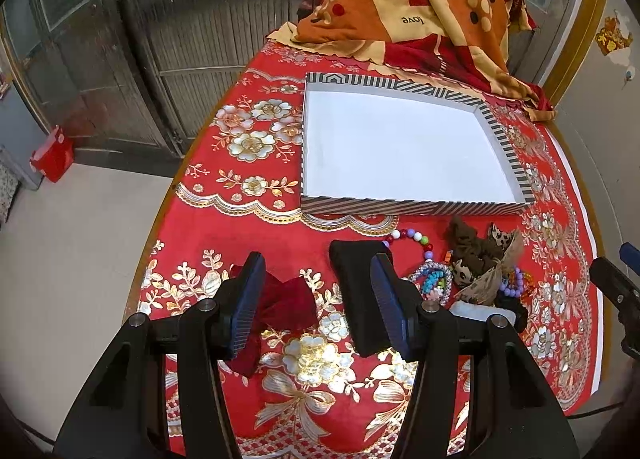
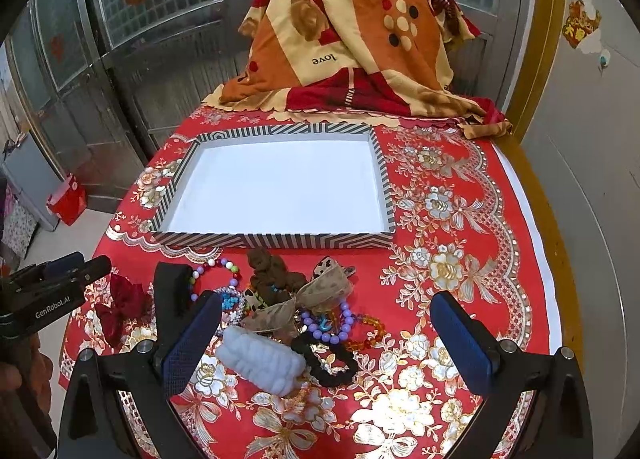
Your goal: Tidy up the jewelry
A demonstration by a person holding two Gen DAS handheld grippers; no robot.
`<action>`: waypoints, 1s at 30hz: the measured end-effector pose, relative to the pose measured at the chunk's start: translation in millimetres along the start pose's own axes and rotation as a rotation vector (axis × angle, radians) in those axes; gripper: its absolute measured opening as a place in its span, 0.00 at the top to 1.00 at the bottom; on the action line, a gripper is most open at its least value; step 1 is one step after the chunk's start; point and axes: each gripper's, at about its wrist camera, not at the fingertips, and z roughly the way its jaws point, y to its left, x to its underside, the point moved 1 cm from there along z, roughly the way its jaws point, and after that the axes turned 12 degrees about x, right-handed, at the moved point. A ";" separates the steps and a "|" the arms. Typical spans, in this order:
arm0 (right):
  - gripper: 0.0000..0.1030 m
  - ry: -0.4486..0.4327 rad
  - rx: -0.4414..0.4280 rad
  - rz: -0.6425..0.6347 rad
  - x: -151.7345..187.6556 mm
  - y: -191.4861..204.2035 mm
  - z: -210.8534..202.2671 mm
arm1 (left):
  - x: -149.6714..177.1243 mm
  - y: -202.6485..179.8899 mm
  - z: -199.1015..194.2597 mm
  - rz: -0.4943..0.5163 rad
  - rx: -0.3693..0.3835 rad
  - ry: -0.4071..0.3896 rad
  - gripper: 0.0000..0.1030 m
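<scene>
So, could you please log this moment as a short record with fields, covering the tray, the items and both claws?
tray: striped tray, white inside, nothing in it
surface: red floral tablecloth
items: a loose pile in front of the tray, with a white fluffy scrunchie, purple bead bracelet, brown scrunchie and black scrunchie
apart from pile: red velvet bow, left of the pile
left claw: open, holding nothing, over the bow
right claw: open, holding nothing, over the pile
progress: nothing placed in the tray yet

Black pad [image 1: 354, 291] partly behind fingers [image 1: 390, 307], maybe a case
</scene>
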 end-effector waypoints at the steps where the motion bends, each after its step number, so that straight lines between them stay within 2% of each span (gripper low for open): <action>1: 0.00 0.001 0.001 0.000 -0.2 0.0 0.5 | 0.2 0.7 0.0 0.000 0.000 0.001 0.47; 16: 0.00 0.016 -0.003 -0.002 -1.8 3.1 4.4 | 0.5 3.4 2.7 -0.006 0.000 -0.001 0.47; 19: 0.00 0.020 0.021 -0.016 -2.0 3.5 6.1 | -0.1 7.4 1.5 -0.015 -0.006 -0.006 0.47; 25: 0.00 0.004 0.049 -0.060 0.4 4.6 8.3 | 0.9 49.5 -1.1 -0.128 0.022 -0.002 0.47; 30: 0.00 0.036 0.040 -0.112 8.3 9.3 17.7 | 7.7 86.0 9.6 -0.259 0.109 0.036 0.47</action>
